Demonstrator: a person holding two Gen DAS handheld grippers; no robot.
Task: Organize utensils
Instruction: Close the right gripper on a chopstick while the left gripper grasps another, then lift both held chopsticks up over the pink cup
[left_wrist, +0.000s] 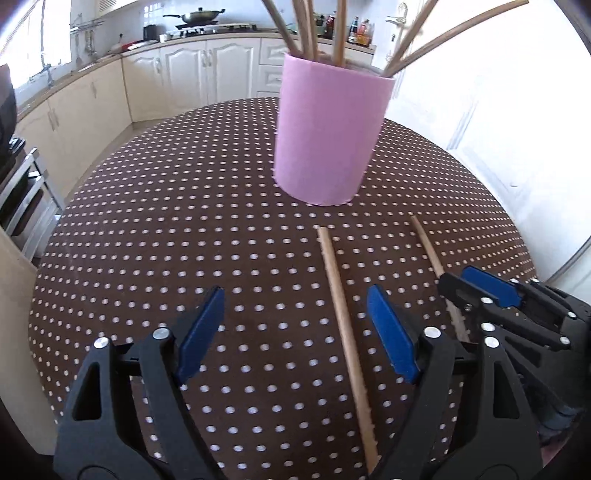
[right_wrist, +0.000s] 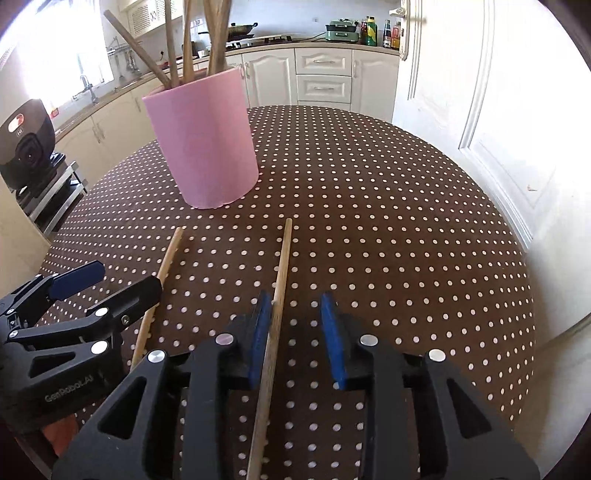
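A pink cup (left_wrist: 327, 133) (right_wrist: 205, 142) stands on the dotted table and holds several wooden chopsticks. Two more chopsticks lie flat in front of it. My left gripper (left_wrist: 295, 332) is open, low over the table, with the left chopstick (left_wrist: 341, 317) (right_wrist: 162, 273) lying between its jaws, nearer the right one. My right gripper (right_wrist: 295, 336) is open around the right chopstick (right_wrist: 275, 314) (left_wrist: 430, 251), which lies against the left pad (right_wrist: 260, 336). Each gripper shows in the other's view: the right one (left_wrist: 476, 291) and the left one (right_wrist: 96, 288).
The round table (left_wrist: 166, 221) has a brown cloth with white dots. Kitchen cabinets and a counter with a wok (left_wrist: 201, 14) run behind. A white door (right_wrist: 480, 110) is at the right. A metal rack (left_wrist: 22, 199) stands left of the table.
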